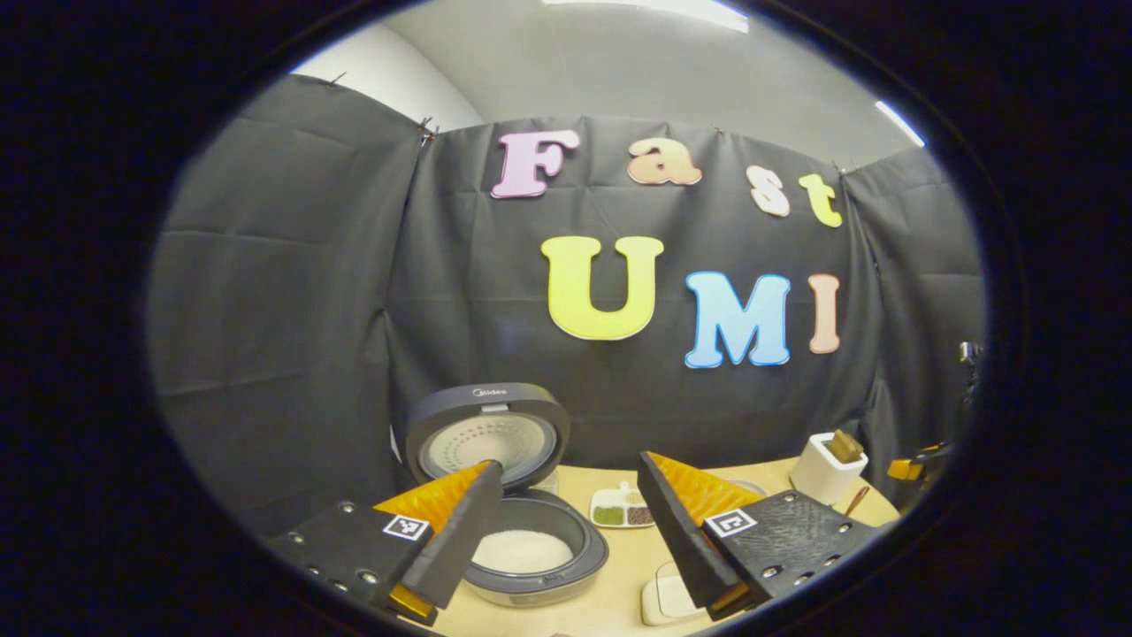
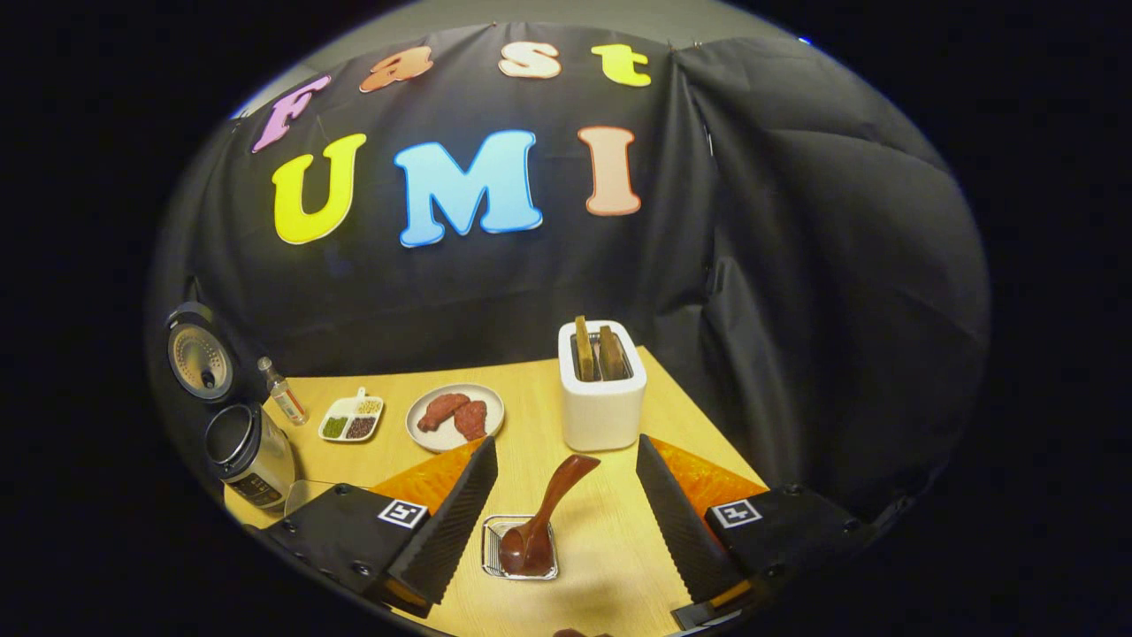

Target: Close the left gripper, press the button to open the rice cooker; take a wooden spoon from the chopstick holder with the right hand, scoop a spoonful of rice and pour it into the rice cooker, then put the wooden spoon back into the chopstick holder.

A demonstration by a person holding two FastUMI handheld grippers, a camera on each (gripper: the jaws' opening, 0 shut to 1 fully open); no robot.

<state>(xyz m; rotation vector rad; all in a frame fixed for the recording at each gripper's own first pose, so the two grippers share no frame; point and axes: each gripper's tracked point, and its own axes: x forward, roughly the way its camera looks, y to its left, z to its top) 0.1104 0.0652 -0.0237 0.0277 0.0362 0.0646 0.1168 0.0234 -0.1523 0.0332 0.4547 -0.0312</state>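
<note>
Nearest in the right gripper view, the right gripper (image 2: 562,518) holds its jaws wide apart and empty; the wooden spoon (image 2: 544,513) stands tilted in the chopstick holder (image 2: 520,548) on the desk (image 2: 531,425) between them. The left gripper (image 1: 566,522) is also open, the lid-up rice cooker (image 1: 522,522) lying between its jaws, white rice inside.

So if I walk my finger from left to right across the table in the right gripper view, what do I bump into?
Silver rice cooker with its lid up → small clear bottle → white divided dish of green and brown beans → round plate of reddish-brown meat pieces → dark wooden spoon in its metal holder → white toaster holding two slices.
</note>
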